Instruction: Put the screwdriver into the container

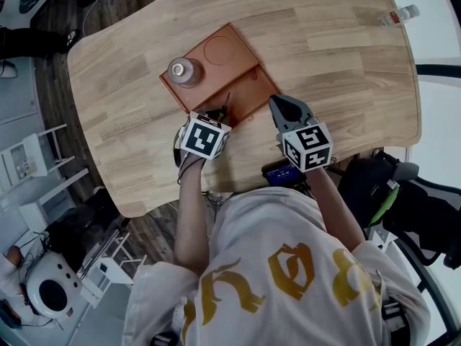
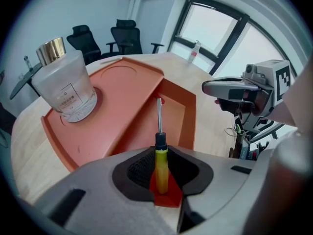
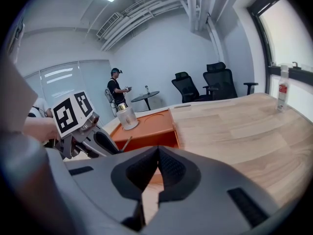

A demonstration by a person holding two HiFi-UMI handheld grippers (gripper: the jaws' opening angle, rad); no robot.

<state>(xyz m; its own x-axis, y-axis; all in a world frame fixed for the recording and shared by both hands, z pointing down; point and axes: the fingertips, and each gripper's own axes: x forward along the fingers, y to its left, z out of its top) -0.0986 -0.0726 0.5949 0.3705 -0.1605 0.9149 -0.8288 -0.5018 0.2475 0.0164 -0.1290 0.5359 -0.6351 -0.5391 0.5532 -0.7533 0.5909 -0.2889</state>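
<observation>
While my left gripper (image 2: pixel 160 153) pinches the screwdriver (image 2: pixel 162 168) by its yellow handle, the best hold | I judge it light, rigid, slippery | container (image 2: pixel 122 126) ahead | right gripper (image 3: pixel 157 155) closed, empty

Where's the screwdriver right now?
In the left gripper view, the screwdriver is clamped in the left claw, its tip over the deeper compartment of the orange tray, right of the glass bottle.

glass bottle (image 2: pixel 66 89): upright, gold cap | wooden table (image 1: pixel 324 42) | small bottle (image 1: pixel 398 15): near table's edge | office chairs (image 2: pixel 126 38): behind
</observation>
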